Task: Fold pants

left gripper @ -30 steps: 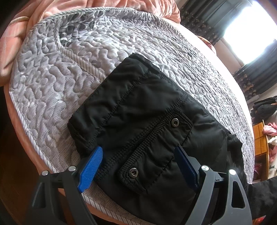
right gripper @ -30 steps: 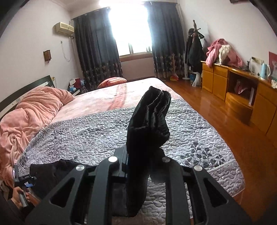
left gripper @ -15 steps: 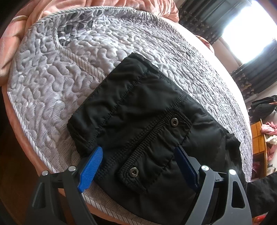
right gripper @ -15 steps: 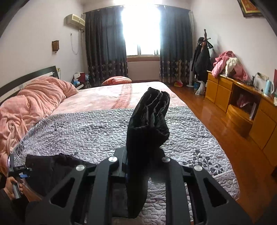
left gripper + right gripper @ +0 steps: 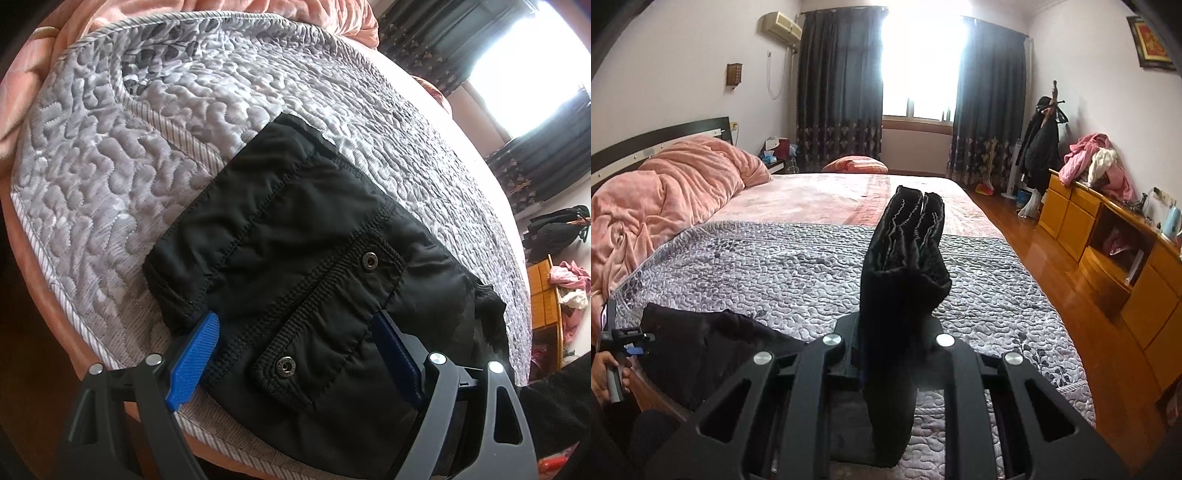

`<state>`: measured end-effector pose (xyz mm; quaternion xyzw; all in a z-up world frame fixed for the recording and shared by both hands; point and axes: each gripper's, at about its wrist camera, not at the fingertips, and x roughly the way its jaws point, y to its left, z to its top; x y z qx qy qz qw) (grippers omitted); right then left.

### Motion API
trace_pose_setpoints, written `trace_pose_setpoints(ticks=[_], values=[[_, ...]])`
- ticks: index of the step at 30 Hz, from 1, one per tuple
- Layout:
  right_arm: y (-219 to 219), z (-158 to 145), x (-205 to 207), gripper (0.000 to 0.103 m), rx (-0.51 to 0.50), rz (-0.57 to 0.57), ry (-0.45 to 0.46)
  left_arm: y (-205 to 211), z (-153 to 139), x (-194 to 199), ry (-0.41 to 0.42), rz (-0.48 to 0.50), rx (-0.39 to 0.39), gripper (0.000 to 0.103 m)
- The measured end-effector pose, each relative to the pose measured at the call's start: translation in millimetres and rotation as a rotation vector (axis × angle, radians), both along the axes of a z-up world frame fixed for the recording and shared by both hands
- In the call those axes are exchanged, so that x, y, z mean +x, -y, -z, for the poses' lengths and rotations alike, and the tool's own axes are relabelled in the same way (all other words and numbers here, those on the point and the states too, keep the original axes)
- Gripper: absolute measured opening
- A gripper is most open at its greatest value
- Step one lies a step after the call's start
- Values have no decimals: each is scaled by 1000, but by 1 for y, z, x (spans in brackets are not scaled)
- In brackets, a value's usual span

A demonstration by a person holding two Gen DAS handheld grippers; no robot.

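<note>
Black pants point(image 5: 295, 258) lie with their waist end flat on the grey quilted bedspread point(image 5: 147, 166), near the bed's corner. A pocket flap point(image 5: 332, 314) with two snaps faces up. My left gripper point(image 5: 295, 354) is open, its blue pads point(image 5: 192, 350) on either side of that pocket. My right gripper point(image 5: 890, 332) is shut on the bunched, folded leg ends point(image 5: 905, 251), which stand up between its fingers and hide the tips. In the right wrist view the waist end point(image 5: 701, 343) lies at lower left, beside the left gripper point(image 5: 628, 338) in a hand point(image 5: 605, 373).
A pink duvet point(image 5: 665, 192) is heaped at the head of the bed, with a pillow point(image 5: 855, 164) at the far side. Wooden floor point(image 5: 1052, 295) and yellow-wood cabinets point(image 5: 1108, 240) run along the right. The bed's edge point(image 5: 92, 350) lies just under the left gripper.
The right gripper has moved sideways along the bed with the leg ends and rolled level, so the waist end shows larger at lower left. The left gripper has stayed put.
</note>
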<state>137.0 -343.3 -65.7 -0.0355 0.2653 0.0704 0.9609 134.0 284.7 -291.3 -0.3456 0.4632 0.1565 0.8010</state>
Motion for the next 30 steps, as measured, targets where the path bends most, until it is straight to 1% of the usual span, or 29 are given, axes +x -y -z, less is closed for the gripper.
trace_pose_setpoints(ticks=[11, 17, 26, 29, 30], values=[[-36, 9, 5, 16, -72, -48, -18, -2, 0, -3, 17, 4, -19, 85], [-61, 20, 8, 16, -119, -80, -36, -4, 0, -6, 27, 5, -31, 85], [-109, 48, 9, 16, -233, -136, -69, -4, 1, -7, 36, 8, -47, 85], [-127, 61, 7, 16, -284, -157, -76, -4, 1, -8, 40, 9, -52, 85], [-137, 68, 5, 16, -322, -168, -73, -5, 1, -8, 40, 9, -54, 85]])
